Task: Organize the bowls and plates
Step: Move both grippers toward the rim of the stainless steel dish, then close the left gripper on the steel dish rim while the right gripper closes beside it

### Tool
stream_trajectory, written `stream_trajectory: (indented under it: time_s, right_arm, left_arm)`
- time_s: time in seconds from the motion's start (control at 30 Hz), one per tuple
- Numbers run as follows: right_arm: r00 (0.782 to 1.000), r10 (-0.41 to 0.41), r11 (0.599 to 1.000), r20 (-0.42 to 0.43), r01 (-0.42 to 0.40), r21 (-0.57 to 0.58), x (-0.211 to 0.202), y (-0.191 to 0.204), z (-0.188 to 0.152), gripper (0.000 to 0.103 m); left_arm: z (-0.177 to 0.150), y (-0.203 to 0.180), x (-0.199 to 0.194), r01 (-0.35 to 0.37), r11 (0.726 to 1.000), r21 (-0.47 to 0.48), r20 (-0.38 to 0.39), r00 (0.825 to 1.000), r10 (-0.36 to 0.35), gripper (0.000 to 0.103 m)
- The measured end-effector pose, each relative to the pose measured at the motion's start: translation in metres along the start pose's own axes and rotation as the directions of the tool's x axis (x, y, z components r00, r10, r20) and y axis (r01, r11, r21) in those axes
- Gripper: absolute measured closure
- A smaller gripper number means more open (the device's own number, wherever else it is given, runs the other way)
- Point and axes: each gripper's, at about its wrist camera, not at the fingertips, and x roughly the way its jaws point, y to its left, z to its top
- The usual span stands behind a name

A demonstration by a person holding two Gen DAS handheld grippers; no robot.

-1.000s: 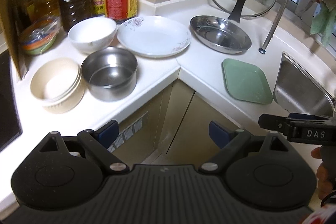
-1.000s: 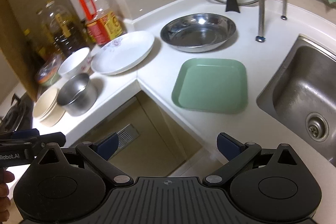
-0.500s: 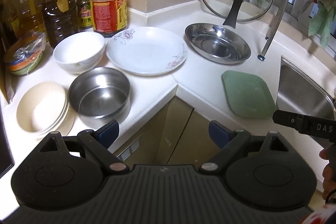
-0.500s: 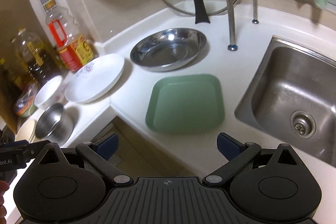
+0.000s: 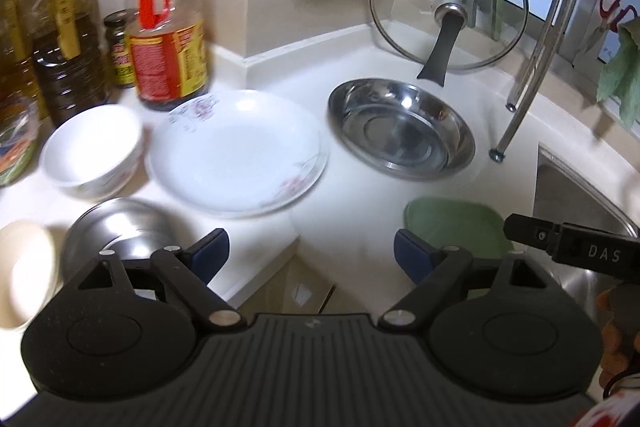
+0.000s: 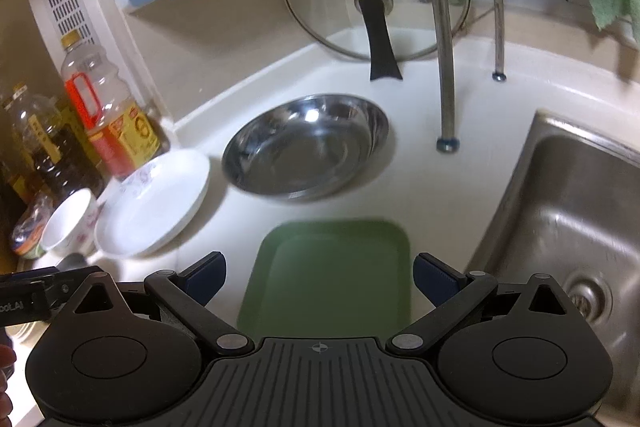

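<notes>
On the white corner counter lie a white flowered plate (image 5: pixel 236 151) (image 6: pixel 154 203), a shallow steel dish (image 5: pixel 400 131) (image 6: pixel 306 145), a green square plate (image 5: pixel 452 223) (image 6: pixel 332 275), a white bowl (image 5: pixel 94 151) (image 6: pixel 68 223), a steel bowl (image 5: pixel 116 231) and a cream bowl (image 5: pixel 24 275). My left gripper (image 5: pixel 310 253) is open and empty, low over the counter's front edge between the steel bowl and the green plate. My right gripper (image 6: pixel 320 275) is open and empty, straddling the near part of the green plate from above.
Oil and sauce bottles (image 5: pixel 168 39) stand at the back left. A glass lid (image 5: pixel 448 3) leans against the back wall. Steel rack legs (image 6: pixel 444 67) stand right of the steel dish. The sink (image 6: pixel 572 219) lies at the right.
Both grippers have moved forward and lower toward the counter. The right gripper has closed in over the green plate; the left has come nearer the white plate. Both stay open.
</notes>
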Motion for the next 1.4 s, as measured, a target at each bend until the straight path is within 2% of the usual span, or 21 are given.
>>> stream_trajectory:
  time_s: [0.27,0.43,0.47,0.93,1.17,1.4]
  right_arm:
    - [0.999,0.022,1.000,0.026,-0.022,0.006,0.037,-0.035,0.030,0.013]
    - [0.999,0.026,1.000,0.024,-0.026,-0.002,0.062,-0.048,0.043,0.019]
    - [0.999,0.025,1.000,0.025,-0.024,-0.009,0.066,-0.050,0.046,0.020]
    - [1.000,0.025,0.998,0.004,-0.025,-0.050,0.132,-0.063,0.066,0.035]
    - [1.000,-0.007,0.995,0.003,0.007,-0.097,0.157,-0.061,0.075,0.041]
    - [1.000,-0.024,0.993,-0.011,0.023,-0.114,0.180,-0.065,0.079,0.051]
  left_arm:
    - [0.027,-0.030,0.047,0.019,1.000,-0.020,0.033,0.999,-0.018,0.019]
    - [0.041,-0.047,0.077,0.007,1.000,-0.007,0.060,0.998,-0.007,0.027]
    - [0.042,-0.049,0.083,0.003,1.000,-0.002,0.060,0.998,-0.003,0.032]
    - [0.059,-0.065,0.153,-0.068,0.997,-0.020,-0.011,0.998,0.068,0.041]
    - [0.060,-0.067,0.172,-0.091,0.995,-0.050,-0.042,0.995,0.089,0.045]
    - [0.061,-0.073,0.185,-0.147,0.989,-0.025,-0.042,0.988,0.146,0.047]
